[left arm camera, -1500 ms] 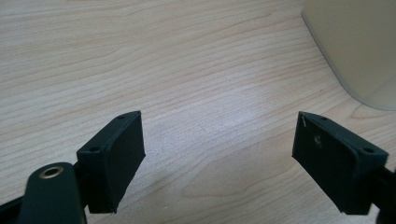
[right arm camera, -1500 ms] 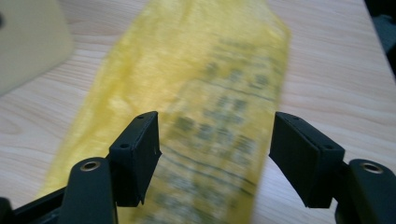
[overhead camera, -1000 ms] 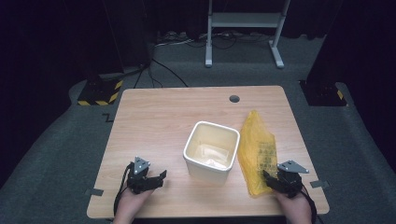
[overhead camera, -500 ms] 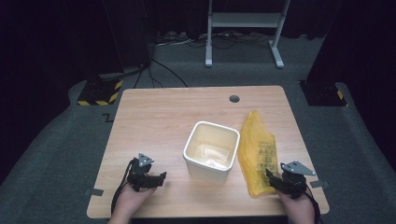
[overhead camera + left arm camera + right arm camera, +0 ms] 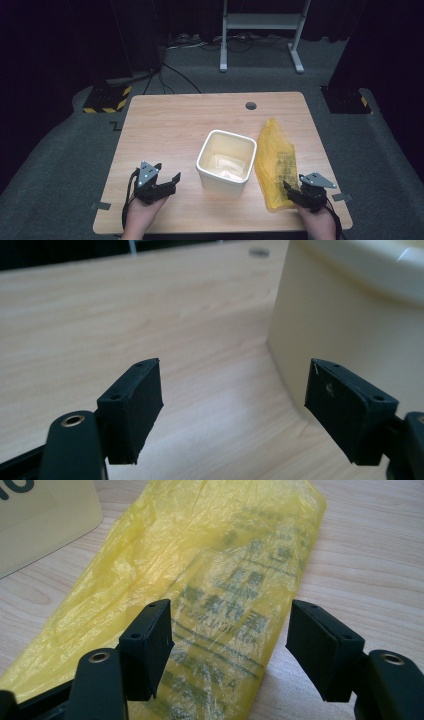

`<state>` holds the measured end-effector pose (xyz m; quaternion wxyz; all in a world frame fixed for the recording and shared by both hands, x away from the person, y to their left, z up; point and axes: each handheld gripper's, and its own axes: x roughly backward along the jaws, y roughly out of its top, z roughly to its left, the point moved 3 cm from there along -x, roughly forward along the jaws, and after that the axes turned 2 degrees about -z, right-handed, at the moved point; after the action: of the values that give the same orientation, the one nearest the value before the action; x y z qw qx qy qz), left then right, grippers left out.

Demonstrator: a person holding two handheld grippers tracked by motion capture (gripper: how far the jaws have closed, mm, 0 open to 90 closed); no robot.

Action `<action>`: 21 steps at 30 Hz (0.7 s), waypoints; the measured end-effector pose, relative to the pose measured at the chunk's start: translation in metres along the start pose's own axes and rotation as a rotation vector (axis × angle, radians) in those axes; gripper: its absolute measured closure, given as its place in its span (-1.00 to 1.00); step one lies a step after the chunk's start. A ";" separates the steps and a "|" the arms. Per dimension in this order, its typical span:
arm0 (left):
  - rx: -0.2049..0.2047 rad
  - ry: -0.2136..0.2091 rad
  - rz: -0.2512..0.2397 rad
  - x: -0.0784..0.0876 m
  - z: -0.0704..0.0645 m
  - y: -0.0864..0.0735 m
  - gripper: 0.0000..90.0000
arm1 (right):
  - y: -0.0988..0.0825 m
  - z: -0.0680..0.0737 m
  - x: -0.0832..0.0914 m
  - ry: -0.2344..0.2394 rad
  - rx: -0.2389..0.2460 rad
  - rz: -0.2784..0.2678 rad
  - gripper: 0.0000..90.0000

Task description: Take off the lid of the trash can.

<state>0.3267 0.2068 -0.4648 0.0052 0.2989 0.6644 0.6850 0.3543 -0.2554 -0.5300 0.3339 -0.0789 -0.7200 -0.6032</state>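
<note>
A cream tub [image 5: 226,162] stands near the middle of the wooden bench [image 5: 175,125], and a flat yellow plastic bag [image 5: 274,160] lies just to its right, its near end reaching toward the front edge. The left gripper [image 5: 170,181] hovers at the front left, pointing toward the tub's wall [image 5: 350,330], which stands close beside its right finger; bare wood lies between its fingers [image 5: 132,407], and they hold nothing. The right gripper [image 5: 289,189] sits at the bag's near end, fingers [image 5: 320,647] spread wide above the printed plastic [image 5: 225,605] without pinching it. A round cable hole [image 5: 251,106] marks the far side of the bench, and beyond it a white stand [image 5: 260,22] rises from the dark floor.

Against the earlier picture, the left gripper is slightly higher and its fingers have just been closing a little, with nothing between them. The right gripper, tub and bag lie as before.
</note>
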 end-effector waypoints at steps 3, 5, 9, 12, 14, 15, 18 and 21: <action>0.013 0.001 -0.077 0.005 -0.005 0.008 -0.50 | 0.000 0.001 -0.001 0.009 -0.001 0.000 -0.24; 0.003 0.003 -0.132 0.009 -0.012 0.016 -0.51 | -0.001 0.002 -0.002 0.009 0.000 0.004 -0.24; -0.020 0.010 -0.238 0.014 -0.023 0.032 -0.56 | -0.001 0.003 -0.002 0.011 0.008 0.002 -0.24; -0.037 0.009 -0.288 0.017 -0.031 0.042 -0.59 | -0.001 0.003 -0.002 0.013 0.004 0.003 -0.24; -0.050 0.005 -0.311 0.017 -0.036 0.048 -0.58 | -0.002 0.002 -0.003 0.014 0.004 0.003 -0.24; -0.053 0.000 -0.322 0.016 -0.038 0.051 -0.59 | -0.002 0.002 -0.003 0.014 0.004 0.003 -0.24; -0.070 -0.008 -0.341 0.014 -0.045 0.059 -0.60 | -0.002 0.002 -0.003 0.014 0.001 0.005 -0.24; -0.083 -0.002 -0.350 0.011 -0.051 0.065 -0.61 | -0.002 0.001 -0.003 0.014 -0.006 0.006 -0.24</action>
<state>0.3219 0.1579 -0.3980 0.1374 0.1788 0.6774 0.7002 0.3551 -0.2544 -0.5336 0.3404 -0.0780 -0.7155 -0.6051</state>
